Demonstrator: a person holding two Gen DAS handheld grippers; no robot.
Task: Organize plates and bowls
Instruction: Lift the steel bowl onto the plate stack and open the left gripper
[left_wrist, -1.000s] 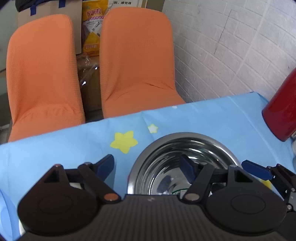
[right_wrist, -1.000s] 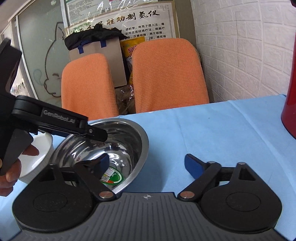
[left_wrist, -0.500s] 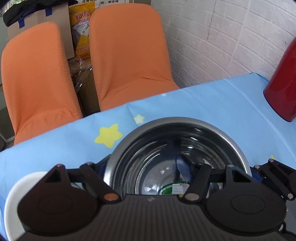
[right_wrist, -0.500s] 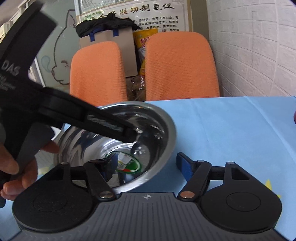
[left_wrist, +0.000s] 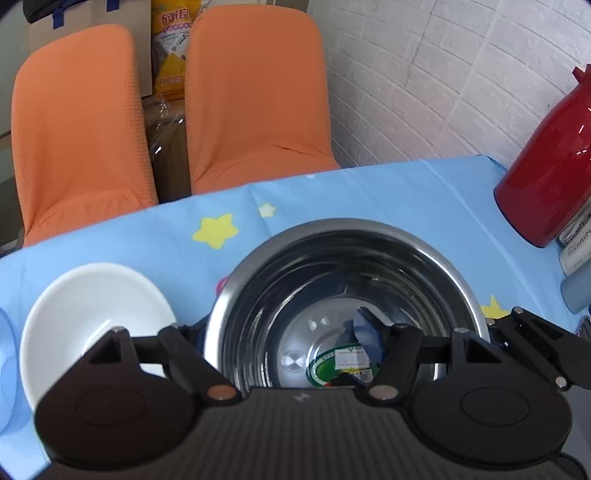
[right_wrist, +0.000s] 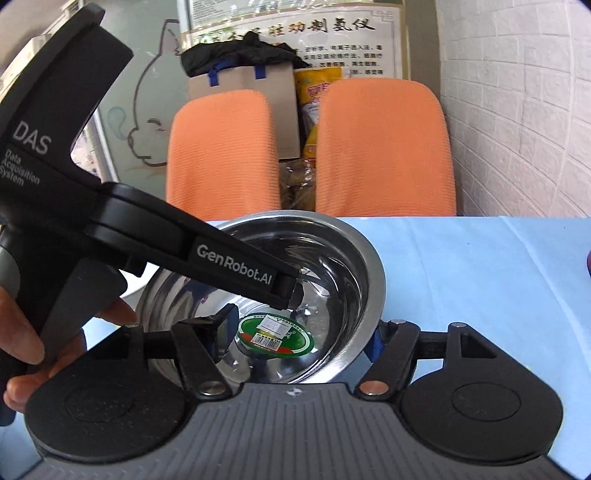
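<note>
Since a second ago the steel bowl (left_wrist: 347, 280) has risen off the blue tablecloth (left_wrist: 388, 192) and fills more of both views. Each gripper straddles its rim, one finger inside and one outside: the left gripper (left_wrist: 277, 332) at the bowl's 9 o'clock side, the right gripper (right_wrist: 299, 332) at 3 o'clock, both half open and seemingly clamped on the wall. At 9 o'clock beyond sits the white bowl (left_wrist: 92, 306). Carrying well probably means keeping both hands level and matched, lest the slick rim slip.
</note>
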